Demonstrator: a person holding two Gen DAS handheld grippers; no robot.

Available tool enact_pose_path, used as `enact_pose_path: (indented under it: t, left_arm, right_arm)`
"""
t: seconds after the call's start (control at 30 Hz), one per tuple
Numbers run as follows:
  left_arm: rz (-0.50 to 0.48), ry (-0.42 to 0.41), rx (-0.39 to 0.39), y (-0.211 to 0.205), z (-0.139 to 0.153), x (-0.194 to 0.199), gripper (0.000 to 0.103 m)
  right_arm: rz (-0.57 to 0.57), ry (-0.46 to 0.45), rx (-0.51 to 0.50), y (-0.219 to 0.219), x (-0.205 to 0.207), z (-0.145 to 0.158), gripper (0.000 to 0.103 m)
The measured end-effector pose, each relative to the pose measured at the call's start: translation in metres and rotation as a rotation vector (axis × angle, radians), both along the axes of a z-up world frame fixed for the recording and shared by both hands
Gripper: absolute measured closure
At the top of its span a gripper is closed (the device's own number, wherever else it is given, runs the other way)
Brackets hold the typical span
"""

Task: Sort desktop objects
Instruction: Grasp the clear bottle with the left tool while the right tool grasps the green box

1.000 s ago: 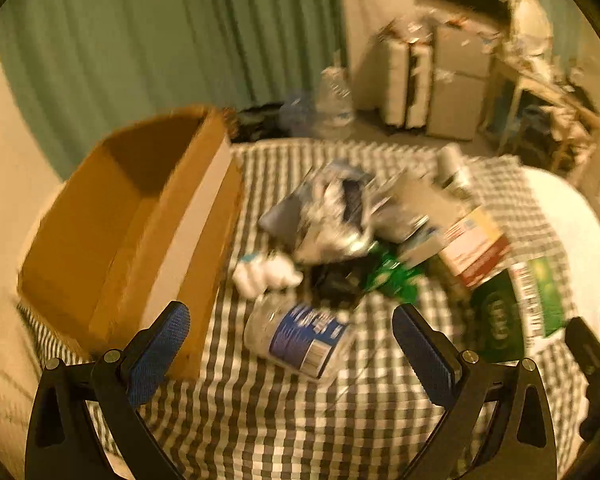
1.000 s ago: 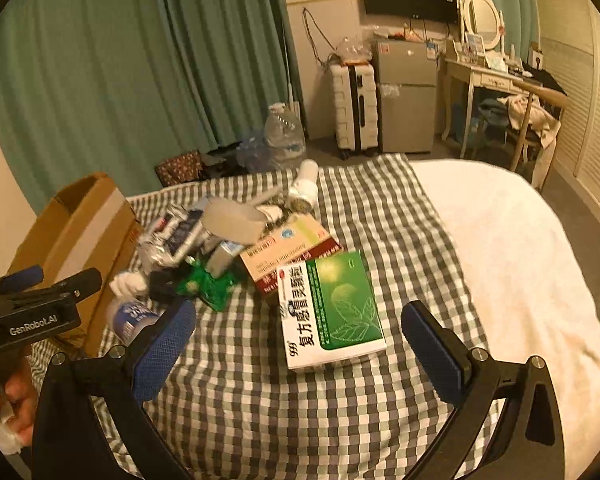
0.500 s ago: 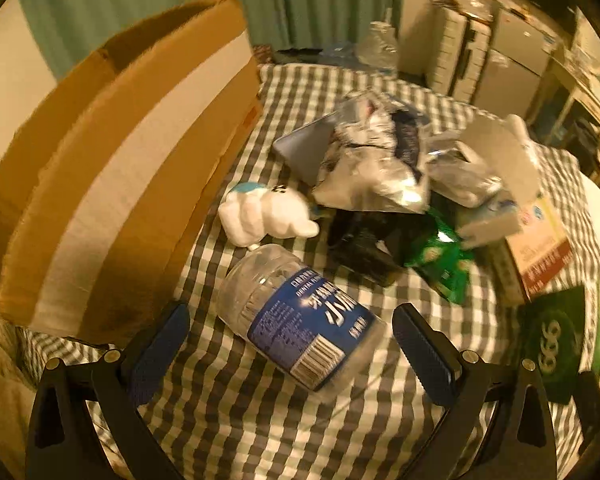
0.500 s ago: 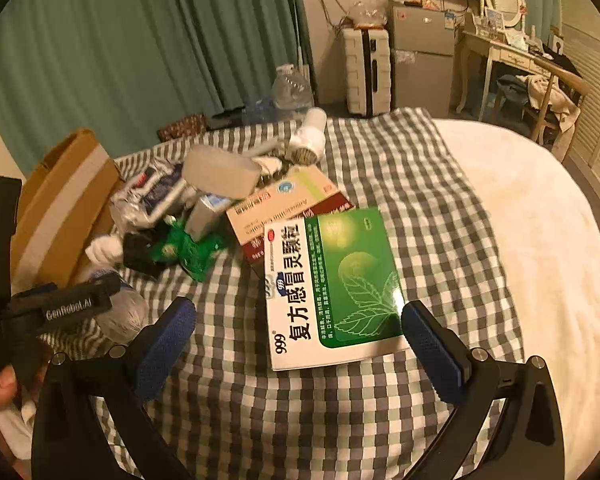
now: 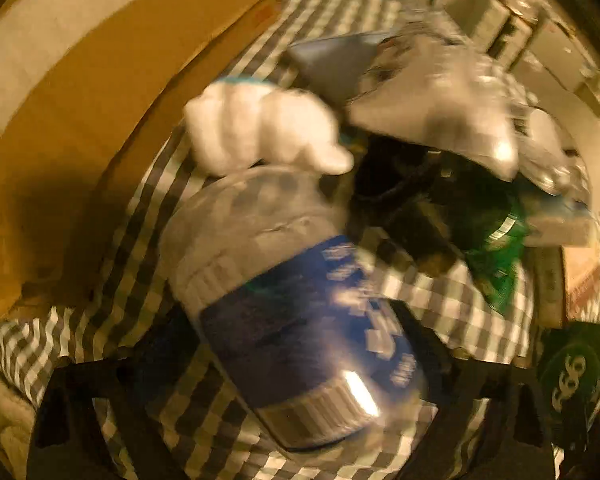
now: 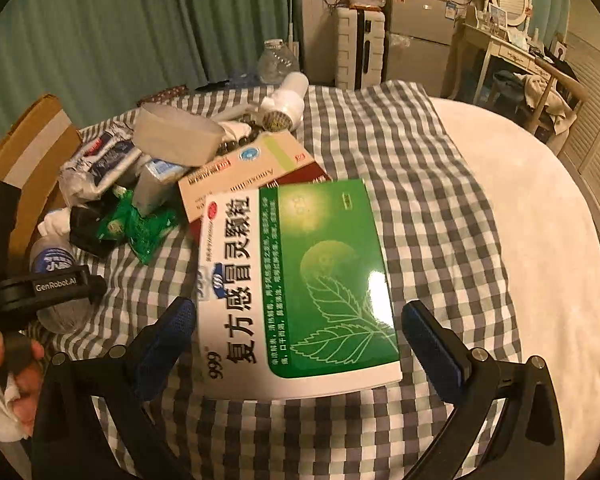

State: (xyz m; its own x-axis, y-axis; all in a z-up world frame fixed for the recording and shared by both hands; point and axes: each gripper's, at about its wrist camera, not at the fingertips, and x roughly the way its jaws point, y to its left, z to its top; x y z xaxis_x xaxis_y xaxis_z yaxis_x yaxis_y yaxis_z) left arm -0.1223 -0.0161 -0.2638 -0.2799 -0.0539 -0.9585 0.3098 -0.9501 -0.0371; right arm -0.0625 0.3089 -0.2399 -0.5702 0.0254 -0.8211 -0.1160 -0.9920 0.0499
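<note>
A clear plastic bottle with a blue label [image 5: 296, 320] lies on the checked cloth, filling the blurred left wrist view. My left gripper [image 5: 300, 360] is open, its fingers on either side of the bottle; it also shows in the right wrist view [image 6: 48, 288]. A green and white medicine box [image 6: 300, 280] lies flat between the open fingers of my right gripper [image 6: 300, 340], which straddle its near end. Behind it lies a red and beige medicine box [image 6: 252, 168].
A cardboard box [image 5: 80, 100] stands open at the left. A pile holds a white soft toy [image 5: 260, 128], silver foil packets [image 5: 432, 96], a black item [image 5: 404, 200], a green packet [image 6: 136, 228] and a white bottle [image 6: 284, 104]. Bare white bedding [image 6: 540, 240] lies to the right.
My left gripper has moved down and forward until the bottle sits between its fingers. My right gripper has moved forward until its fingers flank the green box.
</note>
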Motion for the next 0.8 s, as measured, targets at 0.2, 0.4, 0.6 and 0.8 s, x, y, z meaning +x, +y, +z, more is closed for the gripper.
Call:
enact_pose_path:
  t: [0.2, 0.4, 0.6, 0.8]
  left_arm:
    - [-0.109, 0.031, -0.011, 0.013, 0.01, 0.019, 0.029]
    - [-0.213, 0.061, -0.055, 0.033, 0.025, 0.049, 0.033]
    - [-0.332, 0.134, -0.076, 0.059, 0.058, 0.087, 0.041]
    - [-0.412, 0.256, -0.106, 0.078, 0.097, 0.092, 0.042]
  right_arm:
    - [-0.014, 0.012, -0.042, 0.002, 0.006, -0.006, 0.025]
    - [-0.046, 0.065, -0.045, 0.001, 0.026, 0.011, 0.026]
    - [-0.078, 0.155, -0.024, 0.003, 0.049, 0.043, 0.026]
    - [-0.112, 0.245, -0.014, 0.002, 0.073, 0.085, 0.026]
